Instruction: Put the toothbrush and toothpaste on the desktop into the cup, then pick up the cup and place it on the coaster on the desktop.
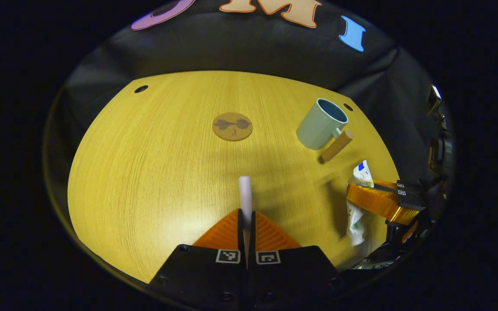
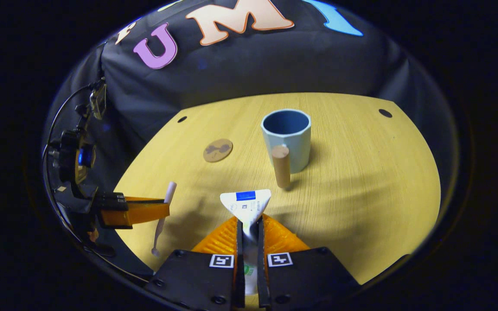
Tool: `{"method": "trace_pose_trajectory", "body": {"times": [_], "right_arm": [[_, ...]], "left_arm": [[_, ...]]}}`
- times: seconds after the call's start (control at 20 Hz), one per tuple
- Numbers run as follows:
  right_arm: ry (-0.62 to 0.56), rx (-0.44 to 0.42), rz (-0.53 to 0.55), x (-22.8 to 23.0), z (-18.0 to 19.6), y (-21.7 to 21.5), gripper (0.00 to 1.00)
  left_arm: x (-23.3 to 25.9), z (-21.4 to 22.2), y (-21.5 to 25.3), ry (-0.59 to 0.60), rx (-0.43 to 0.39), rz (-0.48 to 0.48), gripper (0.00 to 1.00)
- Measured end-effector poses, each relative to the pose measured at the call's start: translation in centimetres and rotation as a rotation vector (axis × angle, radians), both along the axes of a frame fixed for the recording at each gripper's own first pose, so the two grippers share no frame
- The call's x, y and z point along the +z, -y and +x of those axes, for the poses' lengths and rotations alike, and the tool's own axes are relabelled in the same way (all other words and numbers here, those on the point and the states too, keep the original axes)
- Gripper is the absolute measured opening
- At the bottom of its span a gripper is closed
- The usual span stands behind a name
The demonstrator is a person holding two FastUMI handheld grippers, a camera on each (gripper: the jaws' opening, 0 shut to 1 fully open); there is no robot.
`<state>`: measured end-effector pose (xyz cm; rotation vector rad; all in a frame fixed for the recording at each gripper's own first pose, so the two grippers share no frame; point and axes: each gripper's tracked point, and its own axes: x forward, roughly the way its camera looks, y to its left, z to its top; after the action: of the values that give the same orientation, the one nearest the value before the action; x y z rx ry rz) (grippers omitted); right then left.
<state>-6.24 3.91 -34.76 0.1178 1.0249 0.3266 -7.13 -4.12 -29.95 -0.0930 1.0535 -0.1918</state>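
Toothpaste (image 2: 245, 206) lower end hidden between fingers (image 2: 222, 236).

No word, brand or number can be made out. The toothpaste tube (image 2: 246, 206) carries a blue patch and small print near its crimped end, too small to read. Each gripper body bears two square black-and-white marker tags (image 2: 221, 260) just behind its jaws. The coaster (image 1: 232, 126), beside the cup on the counter, shows a dark plant drawing, no lettering.
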Motion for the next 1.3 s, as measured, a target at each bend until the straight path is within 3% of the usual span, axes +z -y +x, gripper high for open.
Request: {"method": "trace_pose_trajectory", "body": {"times": [0.4, 0.75, 1.0, 1.3], "right_arm": [[0.157, -0.095, 0.142, 5.7, 9.0, -0.2, 0.14], [0.342, -0.157, 0.174, 8.7, 18.6, 0.6, 0.14], [0.411, -0.207, 0.162, 7.6, 23.5, 0.9, 0.14], [0.390, -0.209, 0.130, 4.1, 24.5, 1.6, 0.14]], "left_arm": [[4.2, 1.2, 0.6, 0.100, 0.018, -0.045, 0.00], [6.2, 1.3, 0.1, 0.136, 0.062, -0.041, 0.00], [7.6, 0.7, -0.5, 0.150, 0.107, -0.031, 0.00], [8.8, 0.5, -1.4, 0.183, 0.147, -0.008, 0.00]]}}
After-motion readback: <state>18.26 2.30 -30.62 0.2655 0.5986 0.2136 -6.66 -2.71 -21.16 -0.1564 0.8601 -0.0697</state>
